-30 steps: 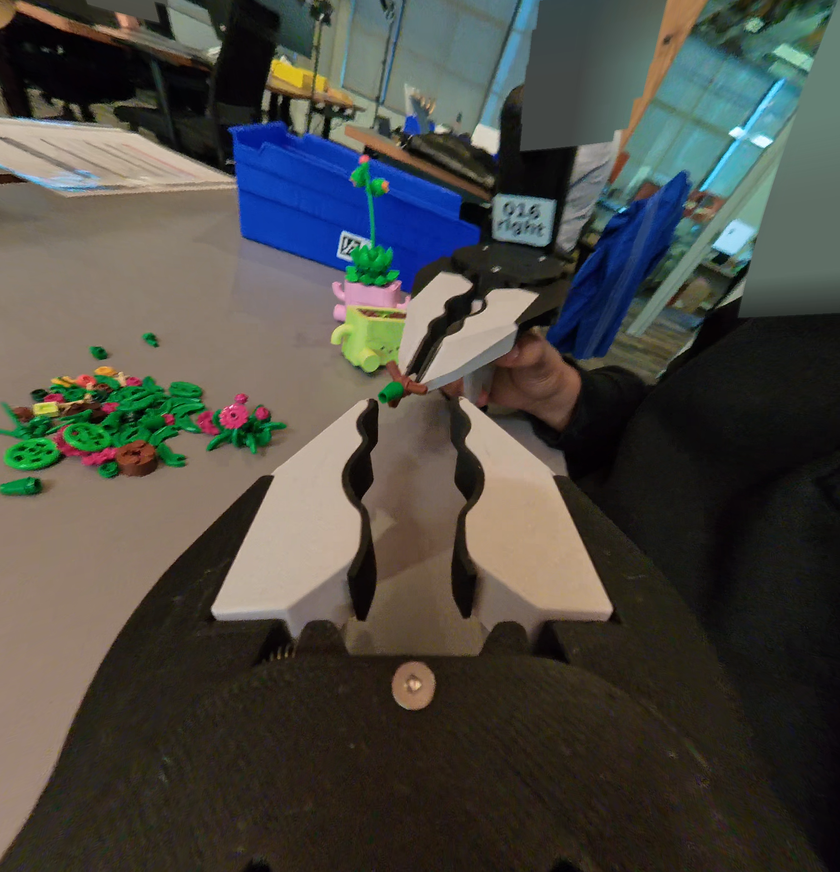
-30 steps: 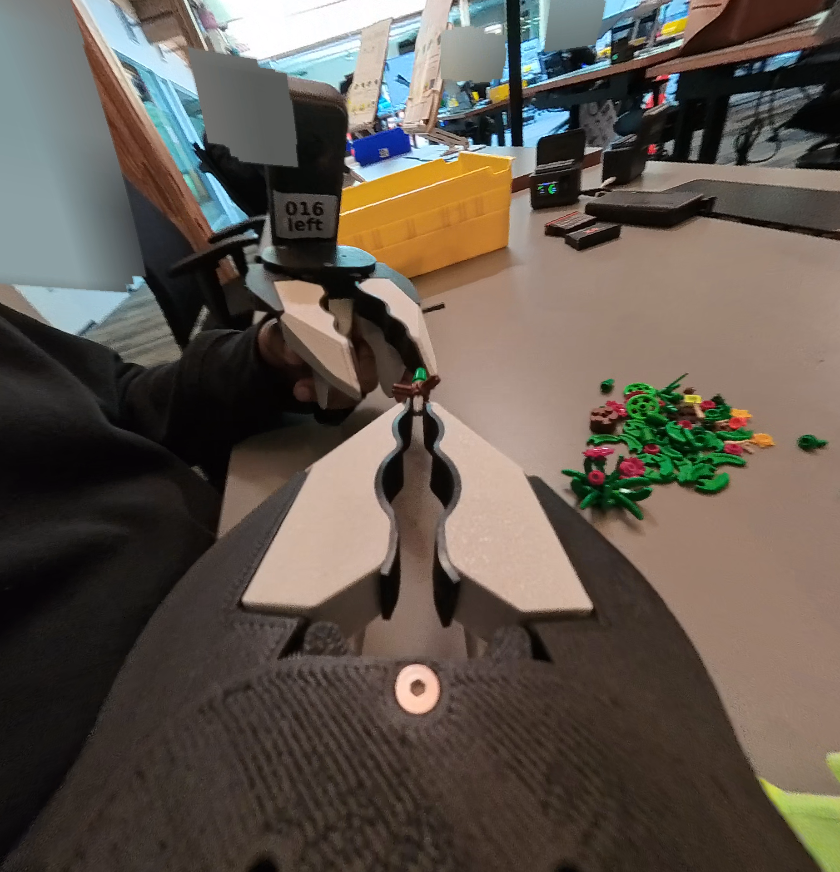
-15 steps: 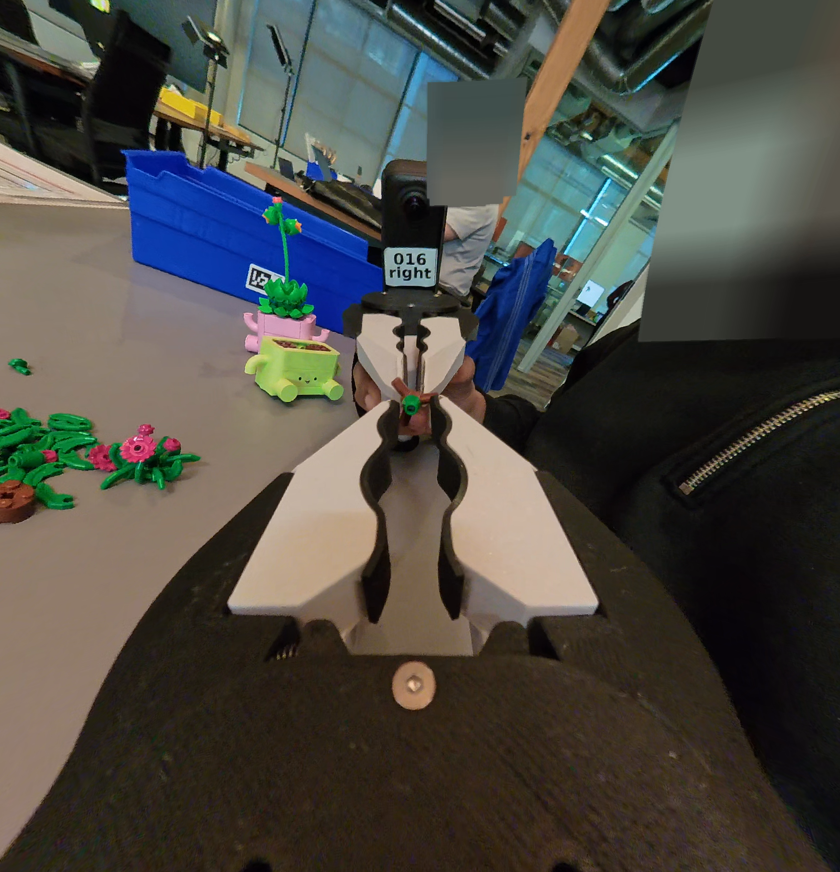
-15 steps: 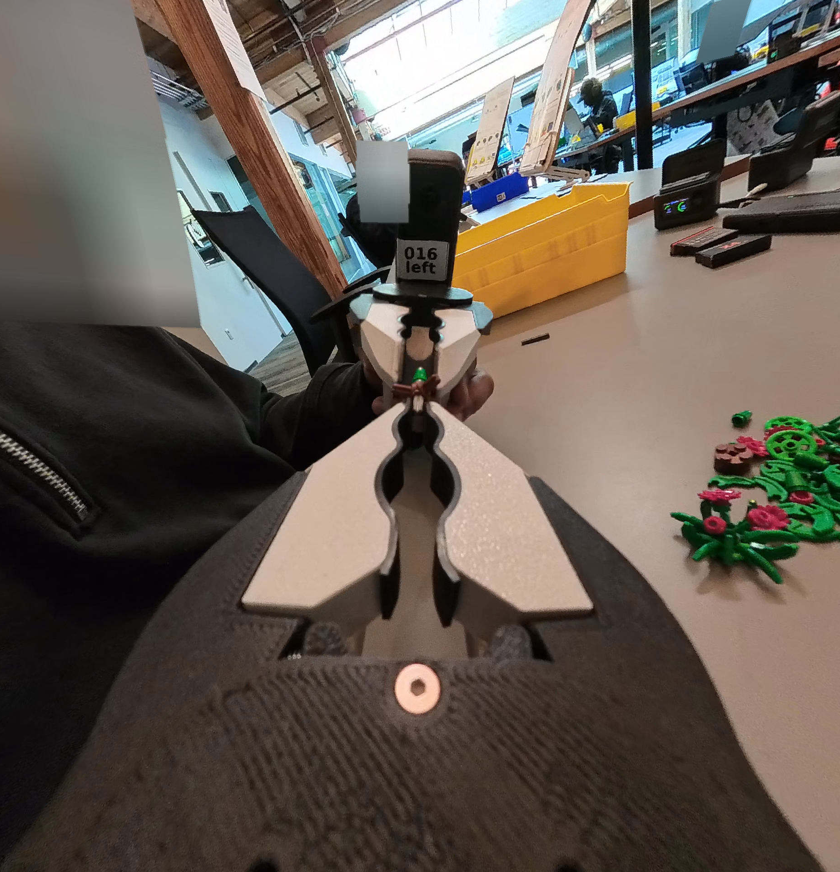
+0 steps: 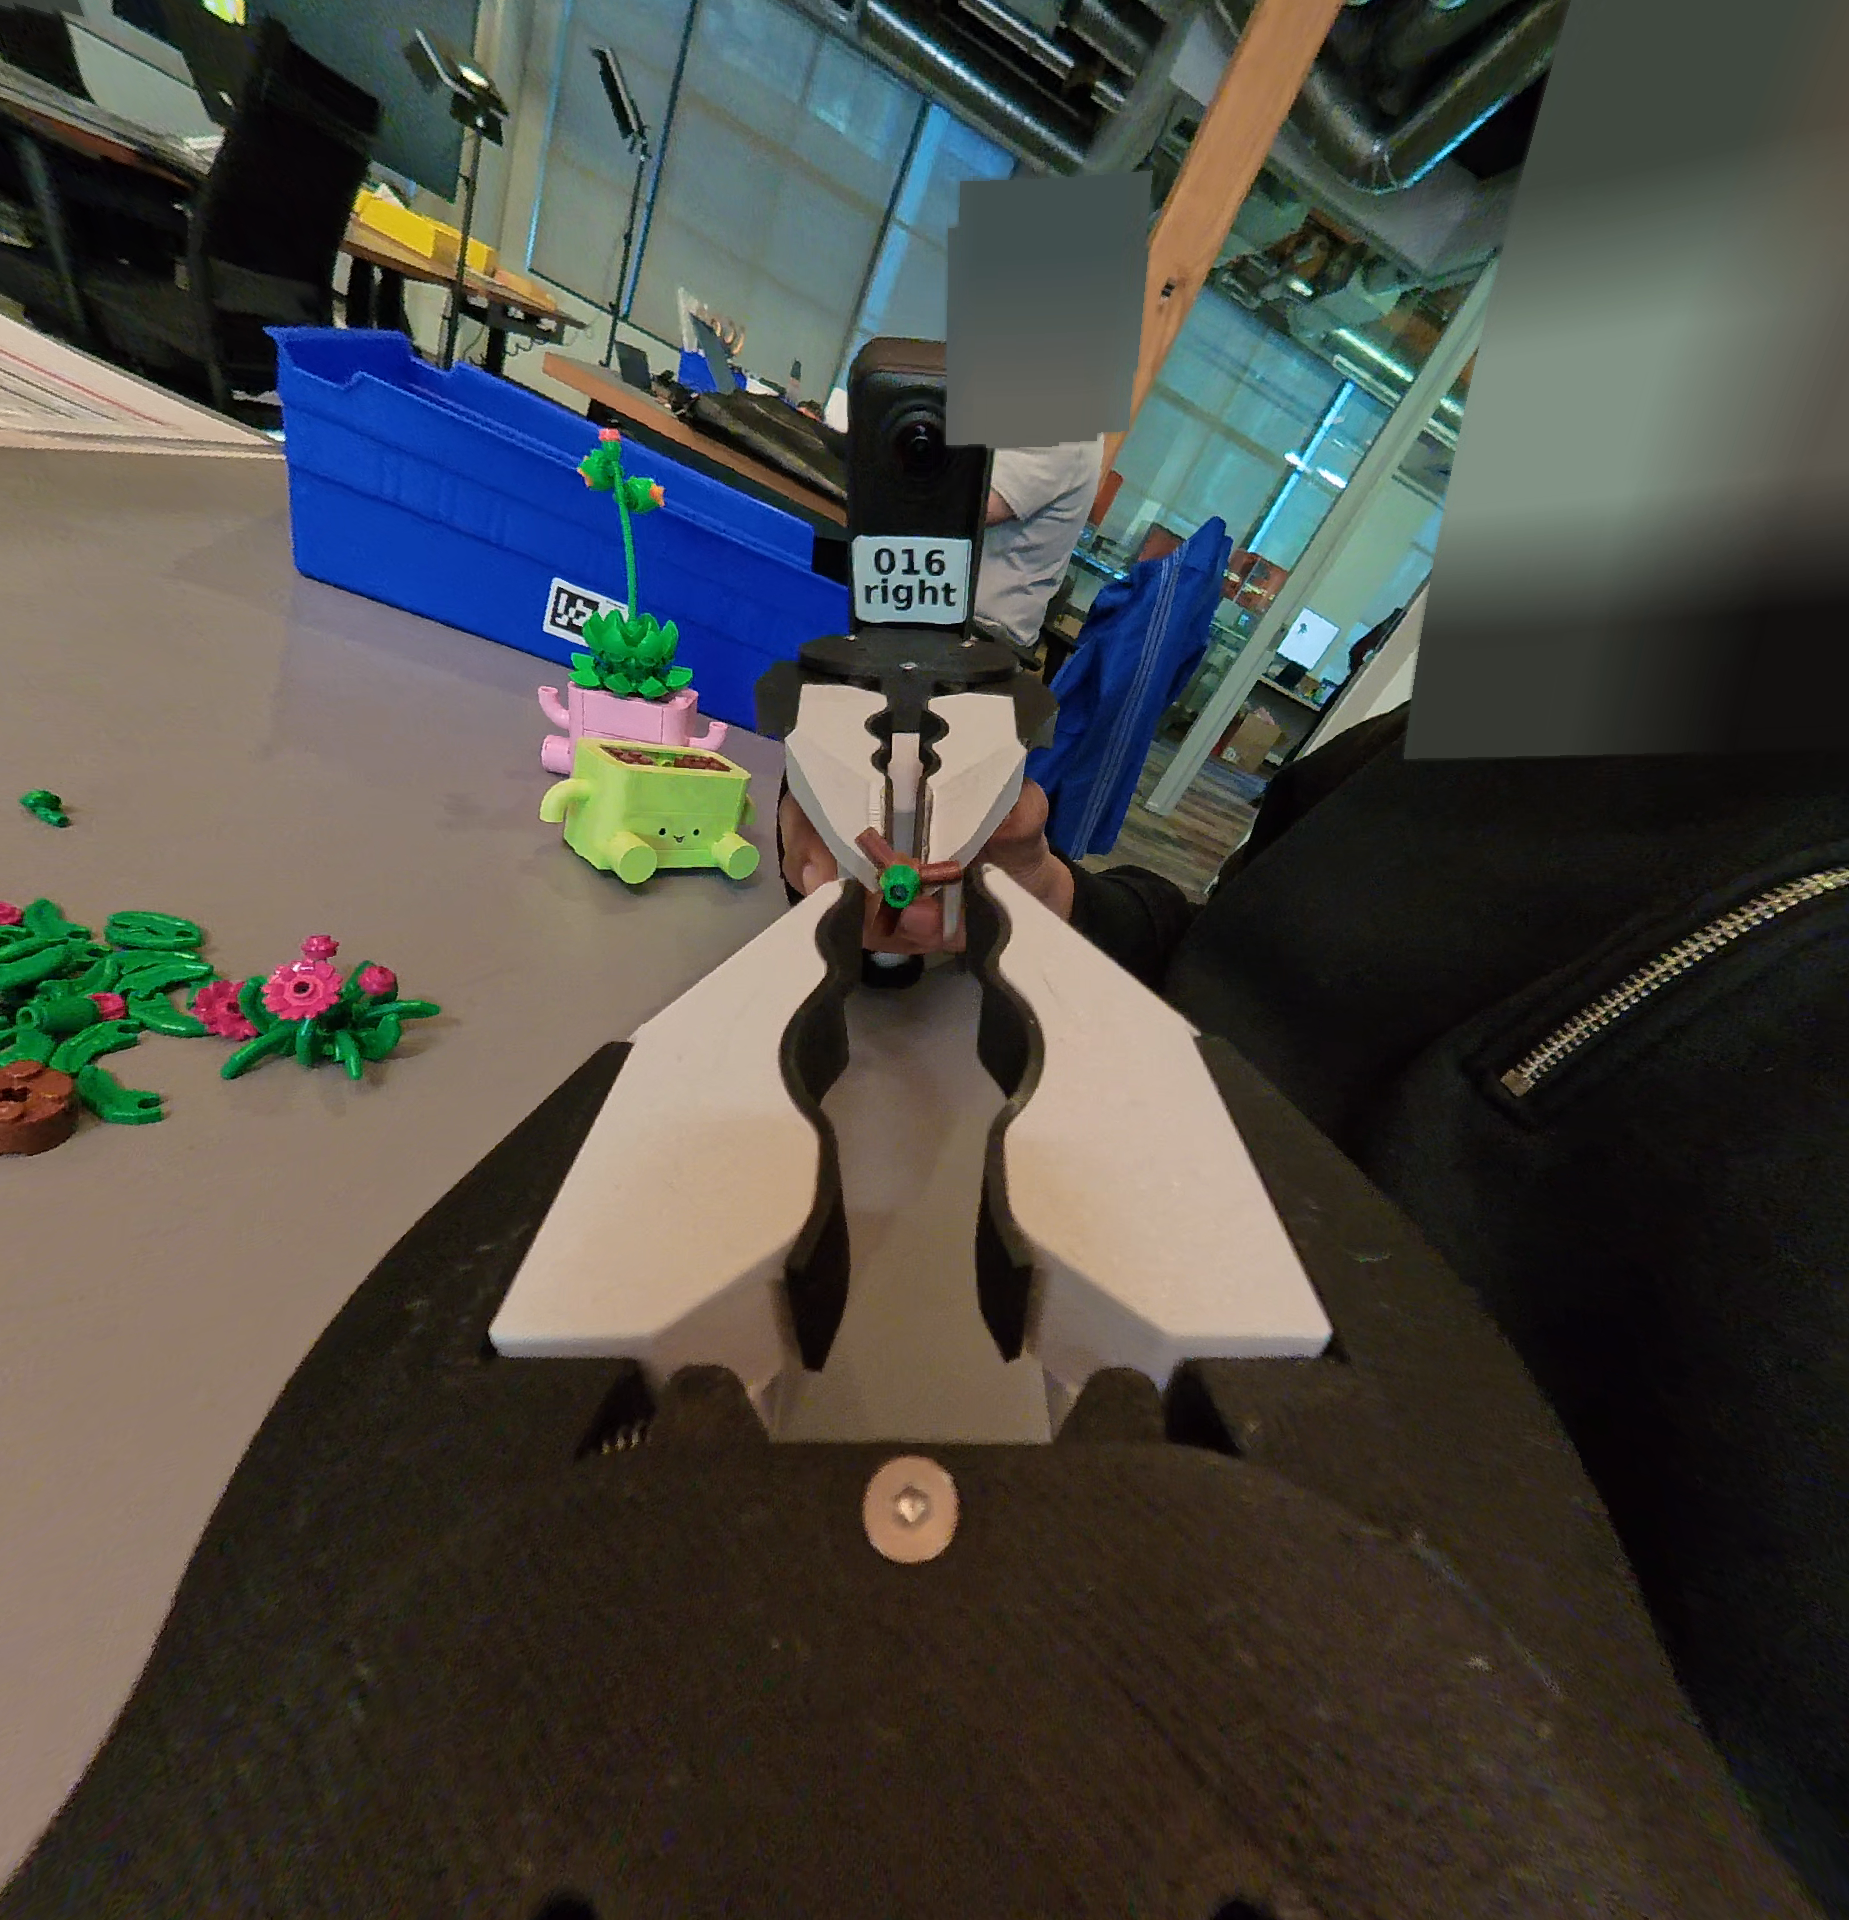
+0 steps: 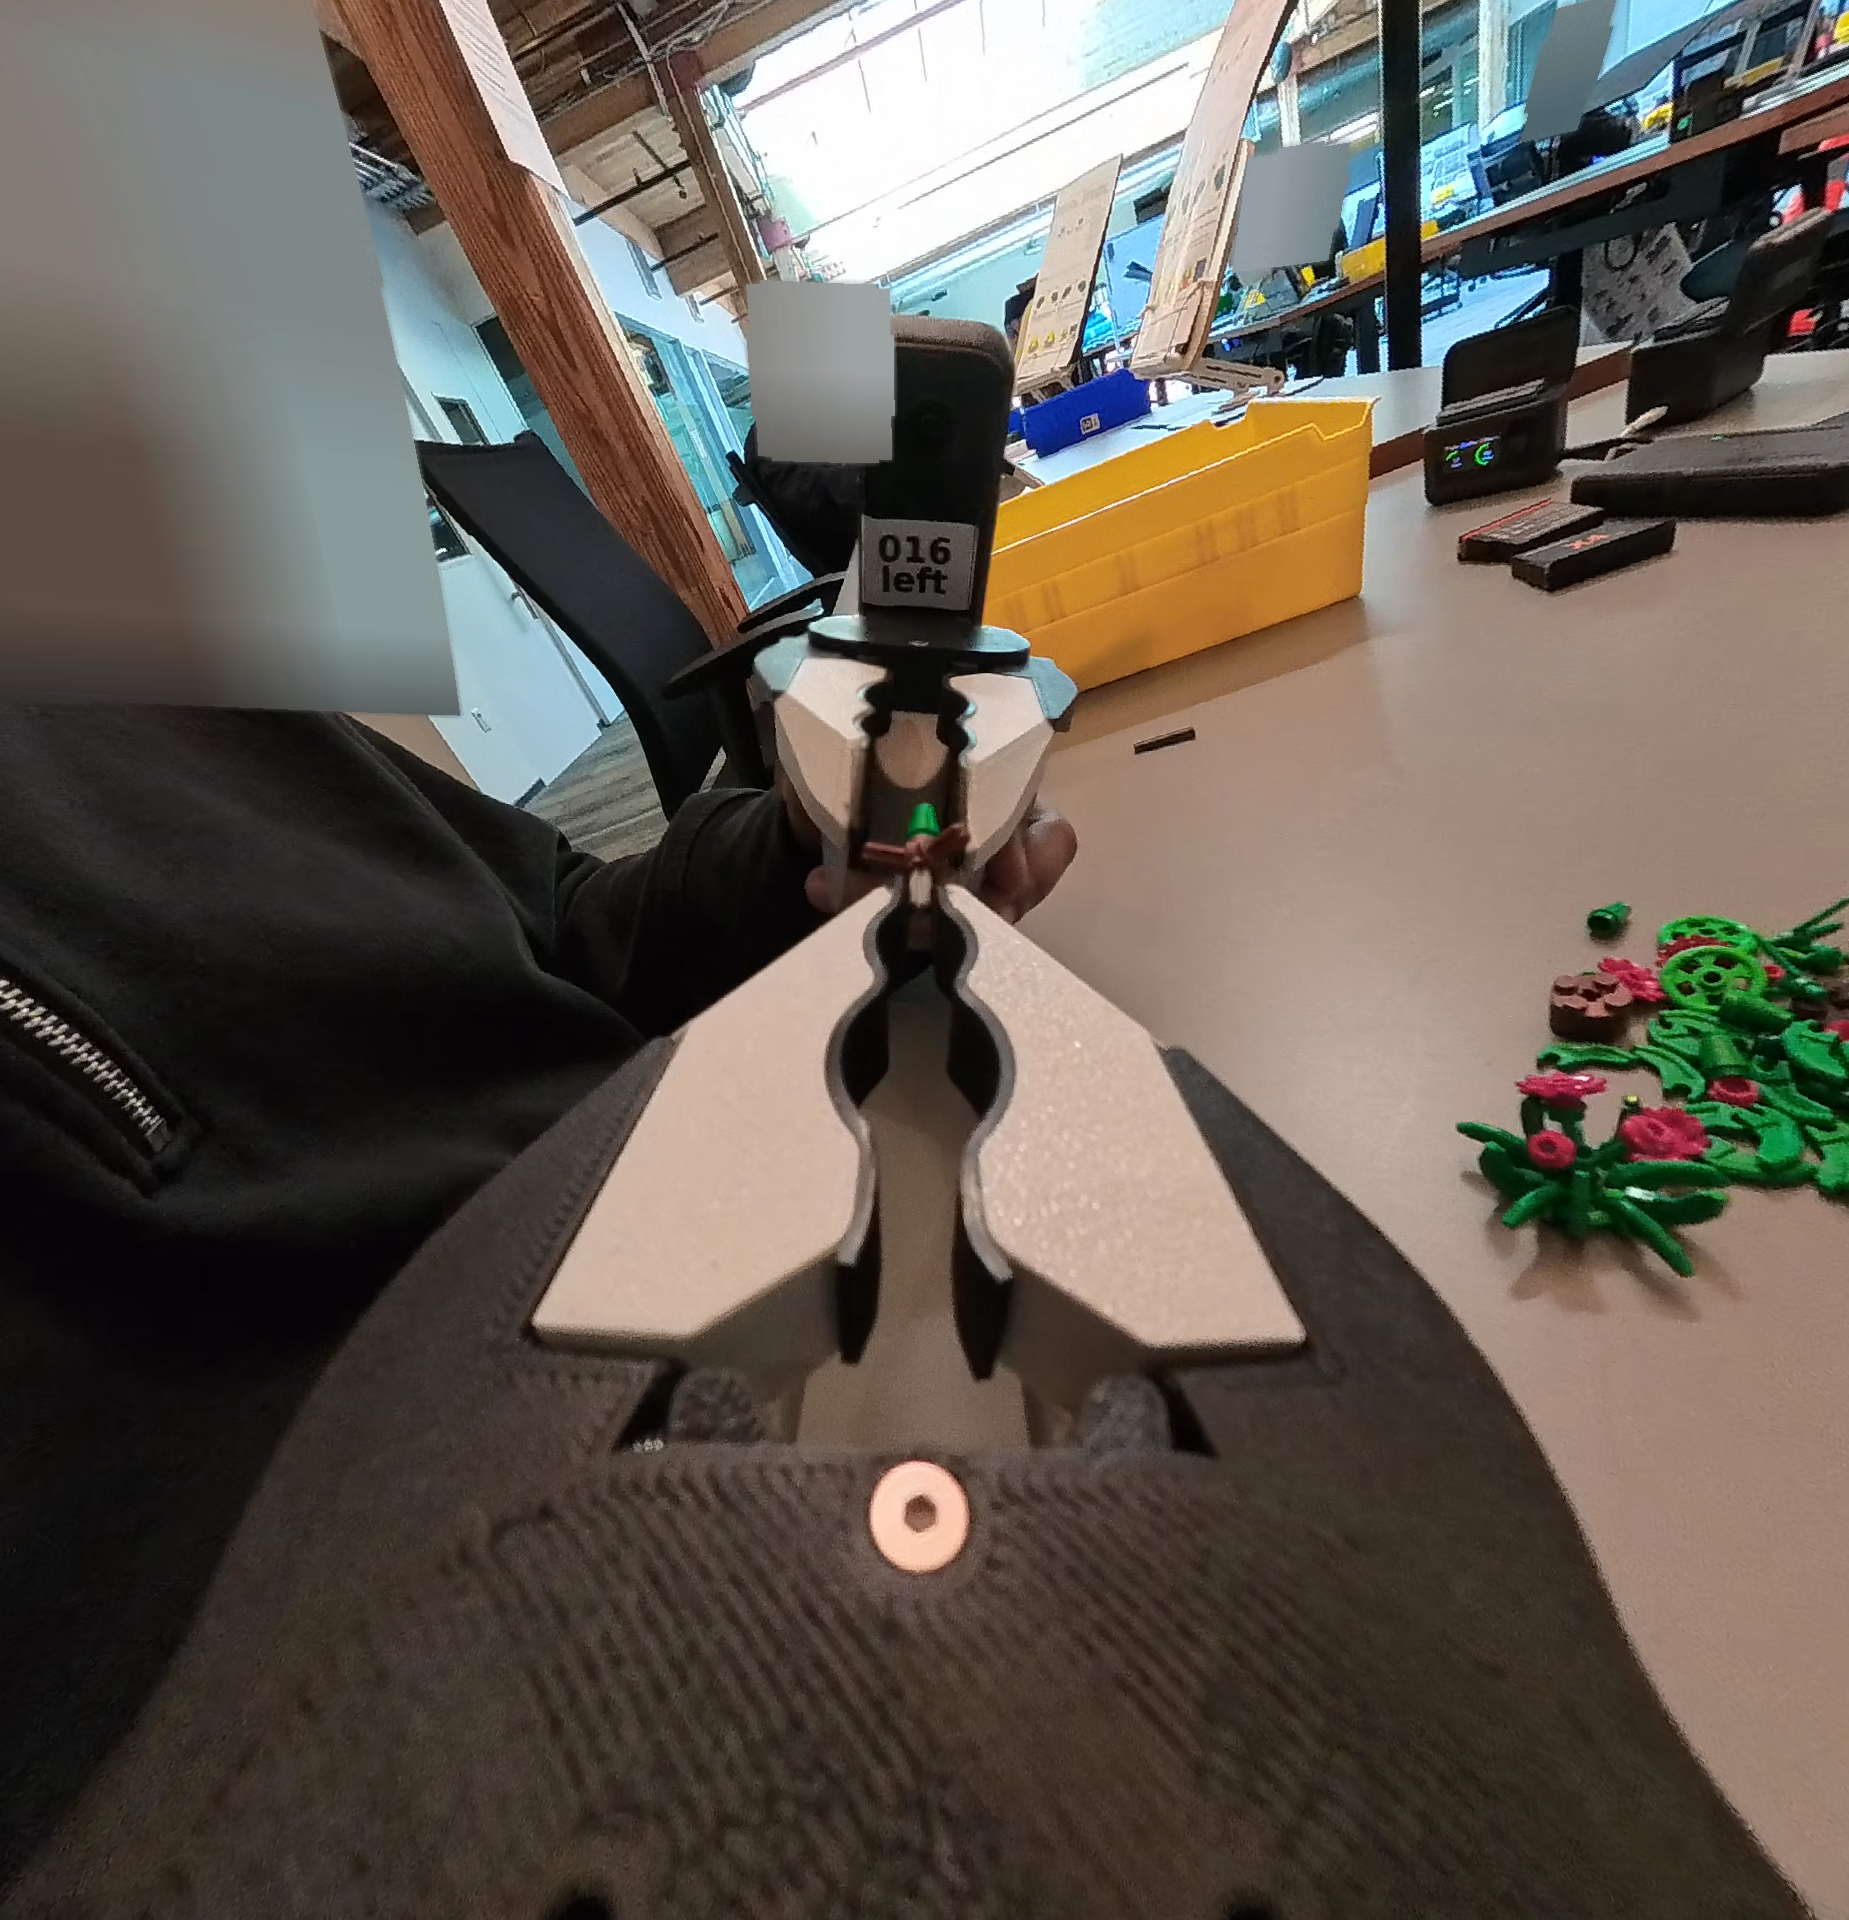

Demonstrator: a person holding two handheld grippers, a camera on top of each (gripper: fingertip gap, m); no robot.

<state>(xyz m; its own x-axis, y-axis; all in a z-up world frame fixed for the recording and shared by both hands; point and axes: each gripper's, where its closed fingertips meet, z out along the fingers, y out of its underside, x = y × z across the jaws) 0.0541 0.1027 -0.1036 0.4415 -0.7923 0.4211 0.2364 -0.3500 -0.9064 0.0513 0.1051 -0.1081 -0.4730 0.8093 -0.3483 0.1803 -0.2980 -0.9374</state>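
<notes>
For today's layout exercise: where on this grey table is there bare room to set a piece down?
Bare grey table lies between the loose brick pile and the blue bin, and before the yellow bin. Crowded: the pile and the toy pots.

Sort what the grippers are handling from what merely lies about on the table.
Handled: brown-and-green piece, in the shut right gripper, at the open left gripper.
Lying about: loose green and pink pieces, lime pot, pink pot, blue bin, yellow bin.

two wrist cameras head-on, each close behind its own claw, sharing the grey table between
</notes>
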